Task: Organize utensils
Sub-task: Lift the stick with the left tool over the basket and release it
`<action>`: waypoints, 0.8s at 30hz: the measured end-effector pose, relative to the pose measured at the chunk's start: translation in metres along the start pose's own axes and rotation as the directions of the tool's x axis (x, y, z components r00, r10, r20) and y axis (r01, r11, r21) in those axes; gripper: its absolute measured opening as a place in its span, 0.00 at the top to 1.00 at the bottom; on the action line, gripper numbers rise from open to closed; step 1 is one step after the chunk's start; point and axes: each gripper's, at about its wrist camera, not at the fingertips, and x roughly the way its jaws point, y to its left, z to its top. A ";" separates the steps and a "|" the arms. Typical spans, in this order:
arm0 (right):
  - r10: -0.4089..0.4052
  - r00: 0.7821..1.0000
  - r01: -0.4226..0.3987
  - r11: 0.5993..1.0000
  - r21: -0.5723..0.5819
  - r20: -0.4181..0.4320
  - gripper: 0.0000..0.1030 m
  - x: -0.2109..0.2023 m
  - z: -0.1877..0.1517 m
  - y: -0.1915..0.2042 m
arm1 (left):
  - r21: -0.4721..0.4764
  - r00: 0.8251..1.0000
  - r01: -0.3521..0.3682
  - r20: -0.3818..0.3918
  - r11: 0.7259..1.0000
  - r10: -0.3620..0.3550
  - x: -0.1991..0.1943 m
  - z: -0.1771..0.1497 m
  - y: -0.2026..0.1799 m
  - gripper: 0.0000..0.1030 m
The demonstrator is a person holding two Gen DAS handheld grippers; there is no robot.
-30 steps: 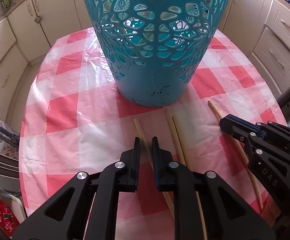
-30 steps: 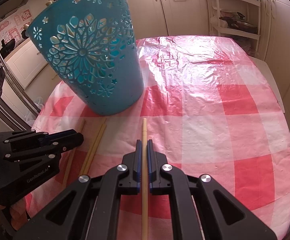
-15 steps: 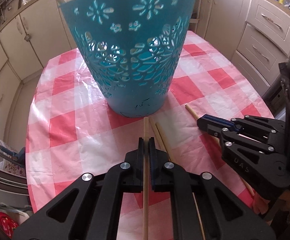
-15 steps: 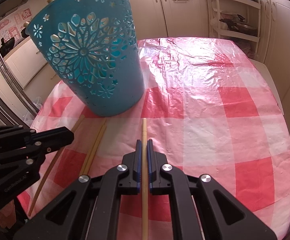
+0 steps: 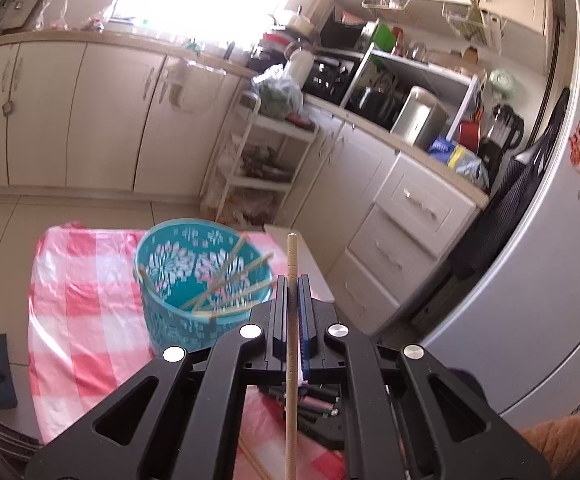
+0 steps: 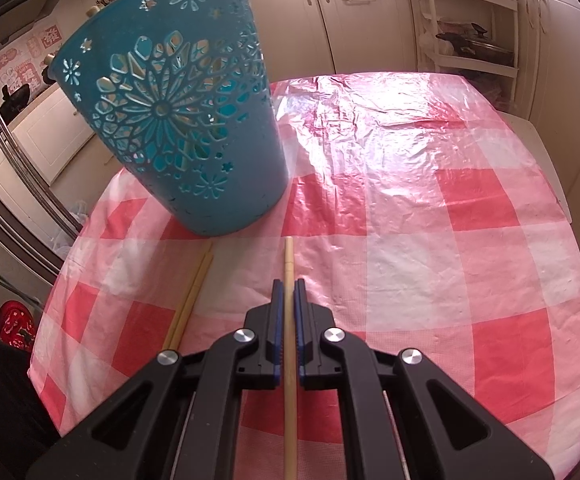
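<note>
Chopsticks, three groups seen. Left to right in the left wrist view: red-and-white checked cloth (image 5: pixel 74 292) over the table; teal cut-out basket (image 5: pixel 194 280) standing on it, seen from above, with several loose sticks (image 5: pixel 226 284) leaning crosswise inside; frame somewhat blurred. Just right of the basket, left gripper (image 5: pixel 291 292) with jaws pressed together on one chopstick (image 5: pixel 291 264), tip projecting past the fingertips, shaft running back under the camera. Gripper is up over the table, above the basket's rim height. Beyond it: drawers, counter, fridge at far right.

Right wrist view, left to right: basket (image 6: pixel 178 120) upright on the cloth (image 6: pixel 470 240), near the table's left side. A pair of sticks (image 6: pixel 194 288) lies flat on the cloth in front of the basket, side by side and touching, far ends close to the basket's base. Right of the pair, right gripper (image 6: pixel 289 292) pinching a second stick (image 6: pixel 289 256); jaws closed on it, pointed down at the cloth. Stick's tip ends near the basket's base; whether it touches the cloth I cannot tell. Right half of the cloth shows glare.
</note>
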 end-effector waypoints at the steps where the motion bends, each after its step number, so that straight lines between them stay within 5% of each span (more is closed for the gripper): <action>1: 0.002 1.000 -0.002 1.000 0.002 0.000 0.94 0.000 0.000 0.000 | -0.003 0.999 -0.011 0.040 1.000 0.011 -0.002 0.010 -0.002 0.95; 6: 0.011 1.000 -0.011 1.000 0.010 -0.001 0.94 0.000 0.002 -0.002 | -0.041 0.967 -0.098 0.233 0.994 0.105 -0.006 0.058 -0.003 0.95; 11: 0.022 1.000 -0.022 1.000 0.019 -0.002 0.94 0.000 0.003 -0.004 | -0.092 0.896 -0.209 0.380 0.974 0.229 0.004 0.087 -0.001 0.95; 15: 0.032 0.999 -0.032 0.999 0.026 -0.002 0.94 0.000 0.003 -0.006 | -0.107 0.853 -0.291 0.421 0.951 0.308 0.025 0.092 0.004 0.95; 24: 0.037 0.999 -0.037 0.999 0.028 -0.003 0.94 0.001 0.003 -0.005 | -0.096 0.825 -0.399 0.396 0.912 0.403 0.067 0.066 0.023 0.95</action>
